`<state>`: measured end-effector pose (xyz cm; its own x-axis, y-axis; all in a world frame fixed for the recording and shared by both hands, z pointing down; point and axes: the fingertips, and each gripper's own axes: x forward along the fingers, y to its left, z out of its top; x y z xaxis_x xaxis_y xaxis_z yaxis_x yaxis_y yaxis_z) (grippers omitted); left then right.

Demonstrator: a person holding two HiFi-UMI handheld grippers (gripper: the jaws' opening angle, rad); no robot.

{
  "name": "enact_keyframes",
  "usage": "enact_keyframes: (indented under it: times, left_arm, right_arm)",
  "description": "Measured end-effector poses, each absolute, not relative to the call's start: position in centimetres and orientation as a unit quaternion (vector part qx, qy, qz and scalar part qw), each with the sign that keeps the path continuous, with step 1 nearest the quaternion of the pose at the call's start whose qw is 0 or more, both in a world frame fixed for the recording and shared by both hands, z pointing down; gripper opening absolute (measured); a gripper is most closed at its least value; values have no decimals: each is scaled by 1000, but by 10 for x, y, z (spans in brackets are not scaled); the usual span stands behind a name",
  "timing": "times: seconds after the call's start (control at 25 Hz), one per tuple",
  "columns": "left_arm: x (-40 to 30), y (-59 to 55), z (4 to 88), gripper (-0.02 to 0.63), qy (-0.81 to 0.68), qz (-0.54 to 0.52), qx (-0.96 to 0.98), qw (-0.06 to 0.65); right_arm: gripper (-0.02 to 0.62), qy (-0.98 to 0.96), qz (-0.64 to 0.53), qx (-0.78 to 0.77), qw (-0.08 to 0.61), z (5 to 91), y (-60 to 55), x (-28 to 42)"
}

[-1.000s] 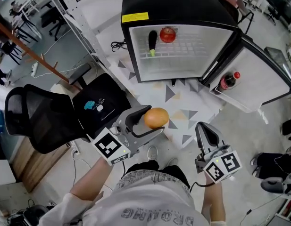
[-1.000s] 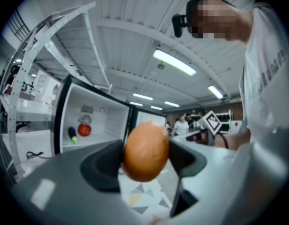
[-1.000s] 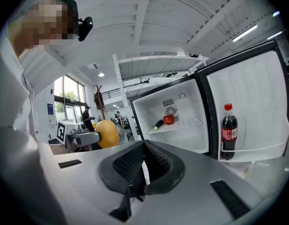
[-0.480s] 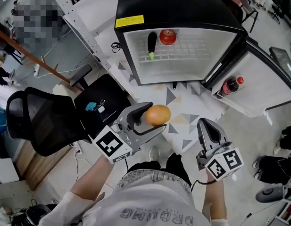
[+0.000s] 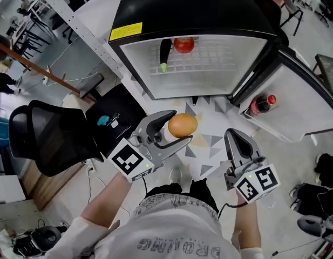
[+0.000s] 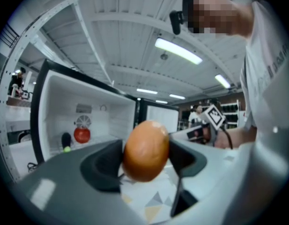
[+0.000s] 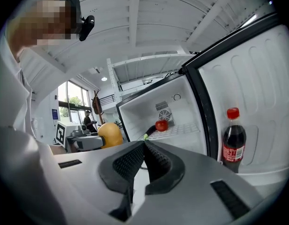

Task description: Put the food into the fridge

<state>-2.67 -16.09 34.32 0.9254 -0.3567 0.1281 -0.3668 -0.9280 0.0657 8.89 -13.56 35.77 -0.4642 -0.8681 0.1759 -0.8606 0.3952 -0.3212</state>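
An orange (image 5: 182, 125) sits between the jaws of my left gripper (image 5: 179, 128), which is shut on it. In the left gripper view the orange (image 6: 145, 149) fills the gap of the left gripper (image 6: 145, 157). Ahead stands a black mini fridge (image 5: 193, 9) with its door (image 5: 301, 90) swung open to the right. On its wire shelf lie a red tomato (image 5: 183, 45) and a dark eggplant (image 5: 164, 52). My right gripper (image 5: 236, 143) is shut and empty at the lower right, its jaws meeting in the right gripper view (image 7: 144, 144).
A cola bottle (image 5: 260, 104) stands in the door shelf. A black office chair (image 5: 42, 139) and a black case (image 5: 115, 115) are at the left. A white metal rack (image 5: 74, 23) rises beside the fridge. A patterned mat (image 5: 212, 125) covers the floor before it.
Both grippers and the view have moved closer to the fridge. The orange stays held in the left gripper. The right gripper stays shut.
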Motion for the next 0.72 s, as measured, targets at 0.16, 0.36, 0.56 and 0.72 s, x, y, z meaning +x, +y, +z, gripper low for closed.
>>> enact_keyframes:
  times: [0.16,0.36,0.56,0.72]
  left_arm:
    - [-4,-176,346,311,-189,72,979,30]
    - [21,-202,348,311,-197,86,976,14]
    - [39,-229,345,311,-210,107,972,-6]
    - [54,-250,351,311,-212,132,968,-39]
  right_arm:
    - [2,842,-189,-505,15,361,-151,102]
    - [2,849,-191,-493,21,364,-169,116]
    - [2,852,-192,-487,29,366,-183,126]
    - [2,853,-193,-483,39,368,-194,132]
